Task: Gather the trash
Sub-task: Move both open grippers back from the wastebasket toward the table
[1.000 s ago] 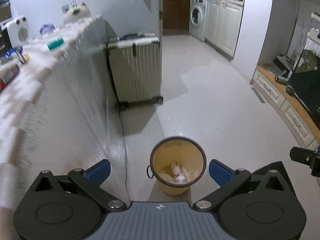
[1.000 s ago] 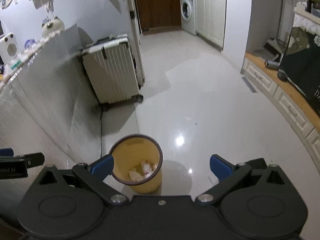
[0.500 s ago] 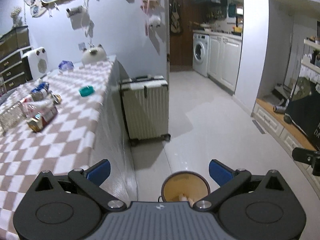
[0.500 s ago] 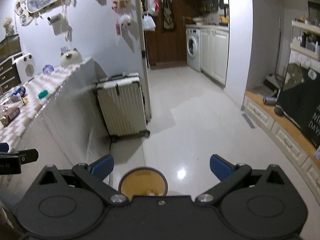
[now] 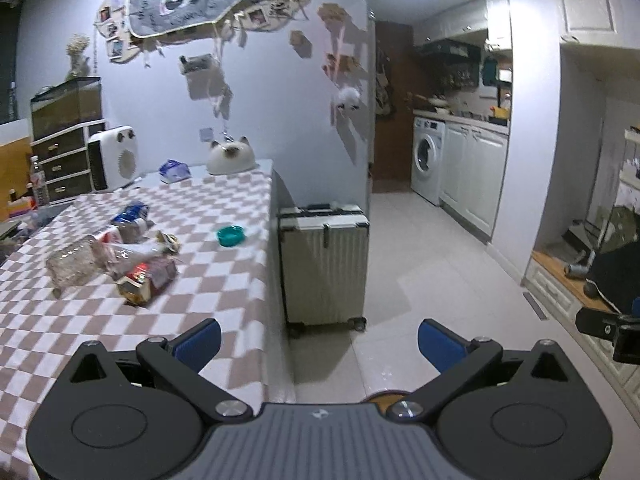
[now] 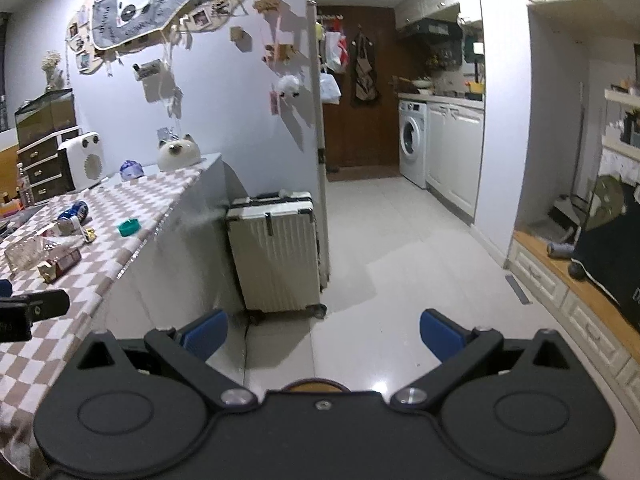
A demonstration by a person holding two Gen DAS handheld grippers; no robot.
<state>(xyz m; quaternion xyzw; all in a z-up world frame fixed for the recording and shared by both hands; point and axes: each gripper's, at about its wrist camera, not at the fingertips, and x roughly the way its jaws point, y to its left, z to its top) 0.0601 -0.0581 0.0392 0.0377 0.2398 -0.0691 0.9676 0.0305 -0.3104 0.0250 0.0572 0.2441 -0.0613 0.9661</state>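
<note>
Looking along the left gripper [image 5: 318,340], both blue fingers stand wide apart with nothing between them, held above the edge of the checkered table [image 5: 224,280]. The trash lies there in a loose group: a clear plastic bottle [image 5: 72,264] on its side, a red and brown packet [image 5: 148,278] just beside it, a crumpled blue can [image 5: 130,214] further back and a small gold wrapper [image 5: 168,240] between them. A teal dish [image 5: 230,235] sits apart, nearer the table edge.

The right wrist view shows the same items only small and from the side, at the far left: the plastic bottle [image 6: 24,254], the packet [image 6: 60,264] and the can [image 6: 74,212]. The right gripper [image 6: 324,334] is also spread wide and holds nothing, over the floor beside the table.

Only a thin piece of the yellow trash bin's rim [image 6: 314,384] shows in the right view, just above the gripper body; in the left view the bin [image 5: 380,396] is a small orange sliver, mostly hidden.

A pale suitcase [image 5: 324,268] stands against the table's end, and a washing machine [image 6: 412,142] is well behind, seen more fully in the right view.
</note>
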